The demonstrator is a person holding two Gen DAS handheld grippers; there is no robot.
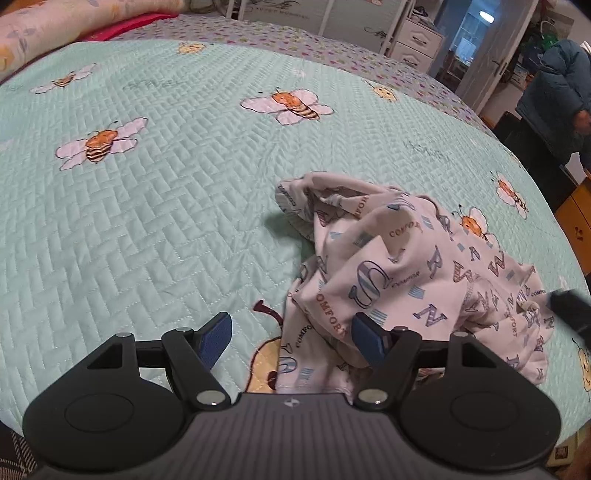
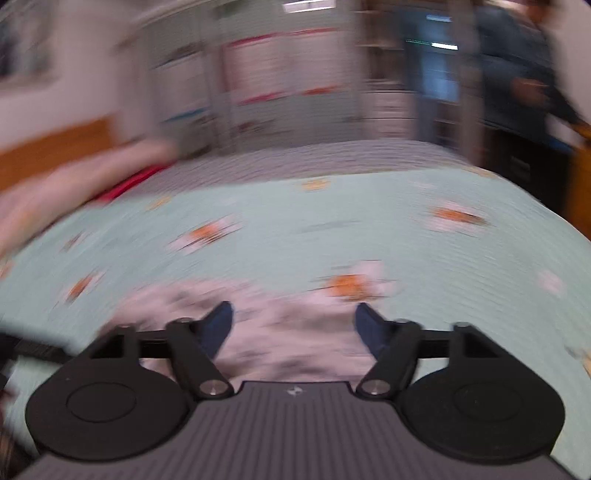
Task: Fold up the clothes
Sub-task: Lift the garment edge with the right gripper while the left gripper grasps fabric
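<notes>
A crumpled white garment printed with blue and grey letters lies on the mint bedspread, which carries a bee pattern. My left gripper hovers open at the garment's near left edge. Some fabric lies between its blue fingers, but neither pad presses on it. A dark blurred shape, probably part of the right gripper, touches the garment's right side. The right wrist view is heavily blurred. In it my right gripper stands open above the pale garment, gripping nothing.
A person in a dark blue jacket stands past the bed's right side, by a doorway. White drawers line the far wall. A floral quilt and red cloth lie at the far left. Wooden furniture flanks the right edge.
</notes>
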